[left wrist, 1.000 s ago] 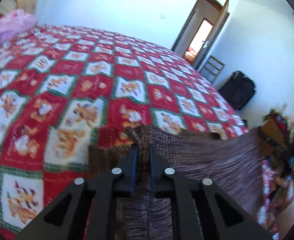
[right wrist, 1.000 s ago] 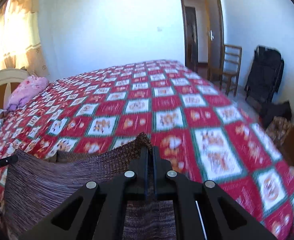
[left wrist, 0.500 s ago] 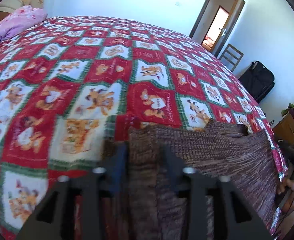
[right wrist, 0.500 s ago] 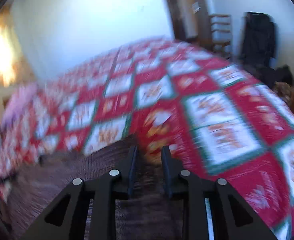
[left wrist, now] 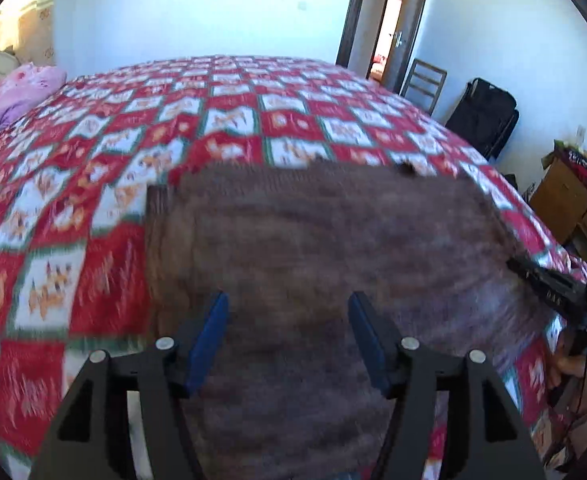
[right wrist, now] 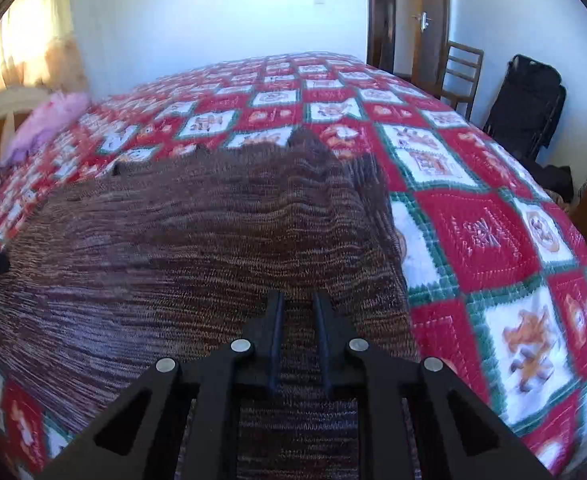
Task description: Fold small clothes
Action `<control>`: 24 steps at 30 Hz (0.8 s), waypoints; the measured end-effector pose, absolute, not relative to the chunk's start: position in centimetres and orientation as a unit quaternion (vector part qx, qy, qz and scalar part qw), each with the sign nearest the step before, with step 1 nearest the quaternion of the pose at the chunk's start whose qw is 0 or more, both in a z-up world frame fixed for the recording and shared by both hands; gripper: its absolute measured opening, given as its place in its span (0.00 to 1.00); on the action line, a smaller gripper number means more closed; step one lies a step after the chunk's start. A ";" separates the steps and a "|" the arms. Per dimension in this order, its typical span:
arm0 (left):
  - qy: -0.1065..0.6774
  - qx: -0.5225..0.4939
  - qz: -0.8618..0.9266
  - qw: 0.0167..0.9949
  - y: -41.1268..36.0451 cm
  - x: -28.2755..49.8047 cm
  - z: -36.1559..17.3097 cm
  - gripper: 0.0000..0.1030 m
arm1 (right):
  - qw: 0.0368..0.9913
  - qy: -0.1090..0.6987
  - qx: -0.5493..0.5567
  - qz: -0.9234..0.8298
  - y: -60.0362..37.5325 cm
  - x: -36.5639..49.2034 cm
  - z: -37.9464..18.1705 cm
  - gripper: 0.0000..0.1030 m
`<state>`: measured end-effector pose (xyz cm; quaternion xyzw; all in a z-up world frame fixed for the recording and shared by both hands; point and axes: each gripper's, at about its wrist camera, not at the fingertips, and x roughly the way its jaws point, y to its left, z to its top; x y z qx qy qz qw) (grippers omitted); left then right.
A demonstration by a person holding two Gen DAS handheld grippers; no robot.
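Left gripper [left wrist: 288, 338]: jaws spread wide at the lower middle of the frame, nothing between them, only the brown knitted garment [left wrist: 325, 248] lying flat below. Right gripper [right wrist: 298, 338]: jaws parted by a narrow gap at the lower middle of its frame, above the same garment [right wrist: 197, 248]; no cloth seen pinched between them, so released too, as far as visible.

Garment spread over the red checked bedspread [left wrist: 73, 184], filling the centre and lower part of both frames, far edge lying across the middle, a darker strip visible along the right border in the right view. Left view blurred by motion. Further out: pink pillow [left wrist: 17, 92] at upper left, wooden chair [right wrist: 459, 74] and black bag [right wrist: 527, 104] at upper right near the door.

Step in hand, probably: one fold just laid down and let go. Next move, likely: reaching to a side edge or corner, closing on the cloth, carrying it across for the following fold, with care against dragging the layer below.
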<state>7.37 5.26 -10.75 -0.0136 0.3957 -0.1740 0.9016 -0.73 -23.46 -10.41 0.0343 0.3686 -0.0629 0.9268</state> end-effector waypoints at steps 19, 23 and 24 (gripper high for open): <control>0.407 -0.218 -0.150 0.874 11.5 -3.4 -12.9 0.81 | 0.949 0.303 0.078 -0.042 -24.3 -4.0 -10.9 0.16; 0.415 -0.236 -0.164 0.863 9.5 -3.1 -13.5 0.81 | 0.949 0.303 0.073 -0.044 -24.1 -3.9 -10.9 0.16; 0.414 -0.239 -0.165 0.863 9.0 -2.7 -13.4 0.81 | 0.949 0.303 0.073 -0.044 -24.1 -3.9 -10.9 0.16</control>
